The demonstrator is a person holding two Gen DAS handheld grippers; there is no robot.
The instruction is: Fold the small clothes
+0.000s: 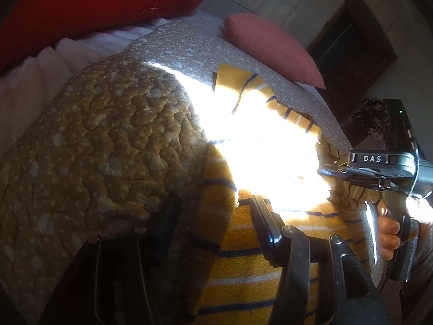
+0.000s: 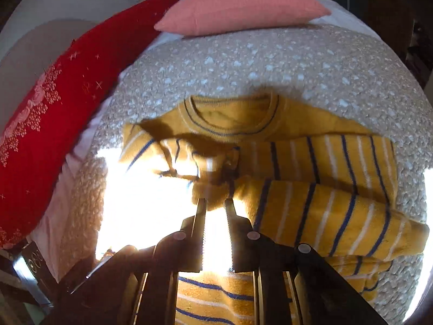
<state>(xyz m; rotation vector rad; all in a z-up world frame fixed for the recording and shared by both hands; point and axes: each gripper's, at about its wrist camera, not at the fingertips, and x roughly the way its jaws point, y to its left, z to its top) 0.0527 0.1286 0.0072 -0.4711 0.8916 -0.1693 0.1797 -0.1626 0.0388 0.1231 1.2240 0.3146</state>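
A yellow sweater [image 2: 311,168] with blue and white stripes lies on a spotted quilt [image 2: 270,62] on a bed. The right view looks down on it and shows the round collar toward the pillows, with both sleeves folded across the middle. The near part of the sweater is lost in bright sun. The right gripper [image 2: 215,203] points down at a sleeve end in the middle of the sweater. Its jaws stand a little apart, with the tips at the cloth, and they do not squeeze it. A pink pillow [image 2: 240,10] lies at the far edge of the quilt, and a red pillow [image 2: 54,124] lies along the left edge. The left view shows things the right one does not: a brown bumpy quilt part [image 1: 108,140] at the left, a dark door [image 1: 351,54] past the bed, and a hand [image 1: 389,233] holding the right gripper's handle at the right. The left gripper [image 1: 213,203] hangs over the near edge of the sweater. Its jaws are open wide. One finger is over the stripes and one over the brown quilt. I cannot tell if they touch the cloth.
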